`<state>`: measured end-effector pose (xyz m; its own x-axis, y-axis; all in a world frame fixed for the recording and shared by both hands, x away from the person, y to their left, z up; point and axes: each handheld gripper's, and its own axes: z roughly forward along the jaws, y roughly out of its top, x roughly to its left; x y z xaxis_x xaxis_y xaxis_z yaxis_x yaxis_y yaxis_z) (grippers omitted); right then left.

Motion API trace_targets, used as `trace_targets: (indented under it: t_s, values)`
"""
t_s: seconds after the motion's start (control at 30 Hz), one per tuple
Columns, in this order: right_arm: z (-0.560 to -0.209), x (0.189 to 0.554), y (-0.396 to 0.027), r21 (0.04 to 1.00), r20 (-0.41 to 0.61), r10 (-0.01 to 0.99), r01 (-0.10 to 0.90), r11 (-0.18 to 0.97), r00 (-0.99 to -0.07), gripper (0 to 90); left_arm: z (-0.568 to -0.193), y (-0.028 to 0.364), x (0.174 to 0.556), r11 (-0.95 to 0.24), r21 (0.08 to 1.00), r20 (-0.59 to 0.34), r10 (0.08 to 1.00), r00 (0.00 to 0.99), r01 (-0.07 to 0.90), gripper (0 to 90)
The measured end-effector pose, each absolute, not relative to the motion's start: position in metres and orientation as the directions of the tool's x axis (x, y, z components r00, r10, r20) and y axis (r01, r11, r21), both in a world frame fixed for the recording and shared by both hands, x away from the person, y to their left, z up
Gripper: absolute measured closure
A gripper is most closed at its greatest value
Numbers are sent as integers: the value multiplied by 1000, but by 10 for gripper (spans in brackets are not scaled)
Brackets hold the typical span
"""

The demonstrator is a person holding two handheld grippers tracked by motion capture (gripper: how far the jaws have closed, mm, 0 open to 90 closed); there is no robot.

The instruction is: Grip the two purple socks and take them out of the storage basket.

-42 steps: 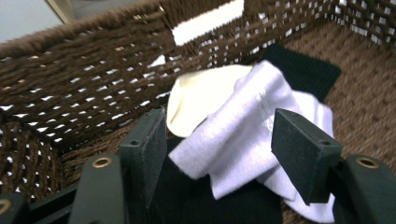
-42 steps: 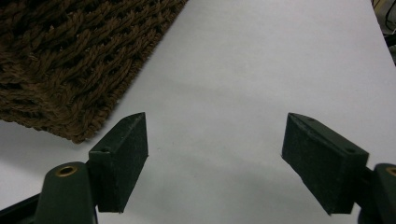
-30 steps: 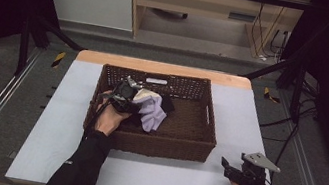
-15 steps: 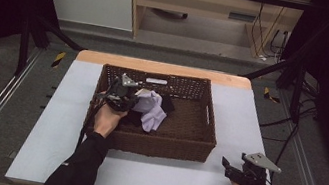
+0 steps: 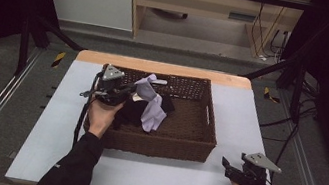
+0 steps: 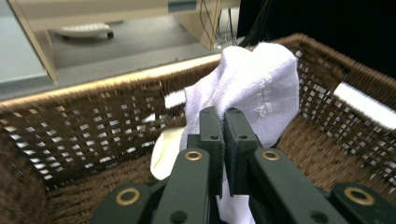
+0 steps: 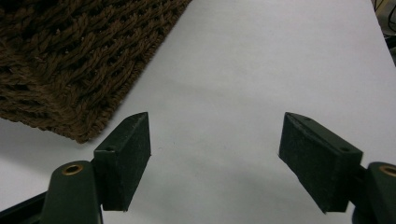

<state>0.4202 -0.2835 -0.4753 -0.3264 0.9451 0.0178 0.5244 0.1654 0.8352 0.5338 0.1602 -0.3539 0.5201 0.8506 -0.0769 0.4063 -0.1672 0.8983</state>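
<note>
A pale lilac sock (image 5: 152,109) hangs over the brown wicker basket (image 5: 194,147), and my left gripper (image 5: 128,91) is shut on its upper part. In the left gripper view the two jaws stand together (image 6: 223,116) with the sock (image 6: 254,79) bunched above and behind them. A black garment (image 5: 131,113) lies under the sock on the basket floor. My right gripper (image 5: 229,167) rests low on the white table right of the basket. Its jaws (image 7: 215,135) are open, have just been closing slightly, and hold nothing.
A cream-coloured item (image 6: 163,151) lies against the basket's woven wall (image 6: 93,126). The basket's corner (image 7: 70,60) sits just ahead and left of the right gripper, with bare white table (image 7: 261,56) beyond. The right half of the basket floor (image 5: 186,119) is bare.
The left gripper has closed on the sock and risen, drawing it up out of the pile. The right hand has stayed where it was.
</note>
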Motion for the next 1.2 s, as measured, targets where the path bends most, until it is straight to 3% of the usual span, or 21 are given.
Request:
trace_targets:
  t_s: [0.73, 1.2]
  values:
    - [-475, 418, -285, 839, -2, 943, 513, 182, -332, 278, -303, 208, 470, -111, 951, -58, 853, 518, 288, 862]
    - [-475, 418, -285, 836, -6, 943, 516, 187, -333, 278, -308, 264, 446, -42, 959, -90, 893, 441, 280, 861]
